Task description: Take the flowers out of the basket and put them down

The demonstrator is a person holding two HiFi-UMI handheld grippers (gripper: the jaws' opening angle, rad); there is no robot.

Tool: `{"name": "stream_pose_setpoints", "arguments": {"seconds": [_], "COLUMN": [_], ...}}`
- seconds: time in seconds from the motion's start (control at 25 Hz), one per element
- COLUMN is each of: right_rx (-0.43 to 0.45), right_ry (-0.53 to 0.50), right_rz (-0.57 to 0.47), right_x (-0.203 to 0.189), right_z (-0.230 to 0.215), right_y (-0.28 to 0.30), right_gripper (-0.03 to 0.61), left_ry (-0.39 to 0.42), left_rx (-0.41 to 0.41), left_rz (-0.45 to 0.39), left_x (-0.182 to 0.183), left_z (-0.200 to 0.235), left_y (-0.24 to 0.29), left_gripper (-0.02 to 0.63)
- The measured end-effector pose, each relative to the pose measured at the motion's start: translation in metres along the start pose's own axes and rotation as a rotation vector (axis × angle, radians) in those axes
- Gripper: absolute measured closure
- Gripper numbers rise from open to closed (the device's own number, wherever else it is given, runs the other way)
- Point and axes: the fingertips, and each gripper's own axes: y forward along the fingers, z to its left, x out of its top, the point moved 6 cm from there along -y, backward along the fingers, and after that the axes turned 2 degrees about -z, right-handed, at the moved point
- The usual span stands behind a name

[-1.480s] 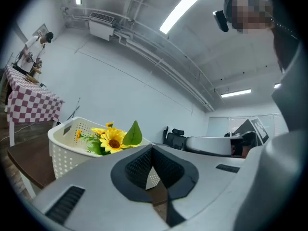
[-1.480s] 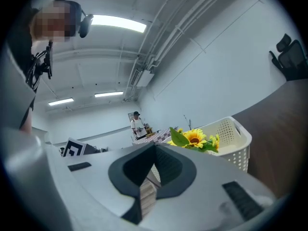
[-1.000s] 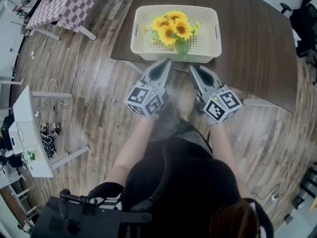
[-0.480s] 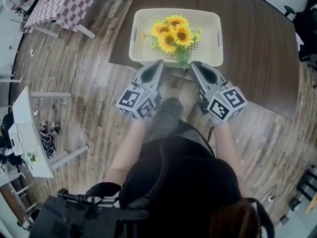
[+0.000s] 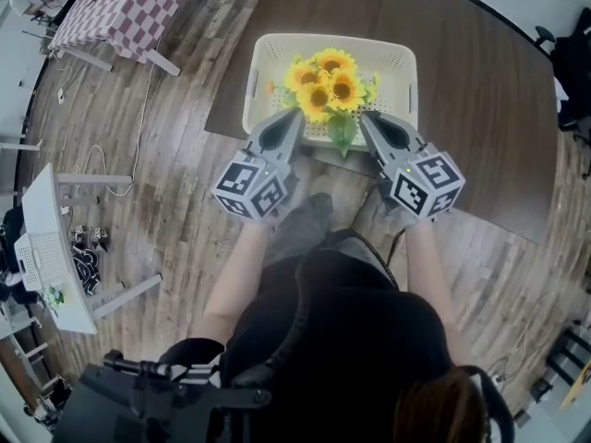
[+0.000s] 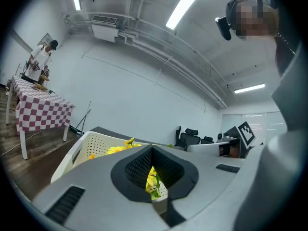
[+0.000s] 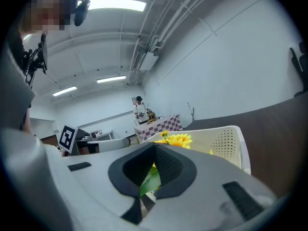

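Observation:
A bunch of yellow sunflowers (image 5: 325, 74) with green leaves lies in a cream perforated basket (image 5: 255, 79) near the front edge of a dark brown table (image 5: 480, 100). My left gripper (image 5: 296, 117) is shut and empty, its tip over the basket's near rim, just left of the flowers. My right gripper (image 5: 366, 118) is likewise shut and empty, at the near rim right of the hanging leaf. In the left gripper view the left gripper (image 6: 153, 148) points at the flowers (image 6: 118, 149) and the basket (image 6: 82, 150). From the right gripper (image 7: 155, 146) the flowers (image 7: 175, 139) show just ahead.
A table with a red-checked cloth (image 5: 120, 3) stands at the far left, with a person (image 6: 41, 57) beside it. A white desk (image 5: 51, 247) and cables (image 5: 88, 247) are on the wooden floor at left. Black chairs (image 5: 568, 58) stand at the right.
Both grippers have moved forward, from short of the table's edge to the basket's near rim. Their jaws have stayed shut. The flowers lie as before.

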Motion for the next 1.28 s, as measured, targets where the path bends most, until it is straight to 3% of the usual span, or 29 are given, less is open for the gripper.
{"name": "stream_pose_setpoints", "arguments": {"seconds": [0.6,1.28], "right_rx": [-0.034,-0.071], "right_ry": [0.013,0.075], "right_rz": [0.153,0.324], "right_x": [0.011,-0.004], "right_z": [-0.043,-0.08], "right_y": [0.056,0.091], "right_gripper": [0.497,0.413], "left_ry": [-0.015,-0.058], "left_rx": [0.032,0.034], "left_rz": [0.013,0.029], "left_x": [0.023,0.034], "left_z": [0.034,0.057], "left_y": [0.032,0.057], "left_gripper": [0.612,0.612]}}
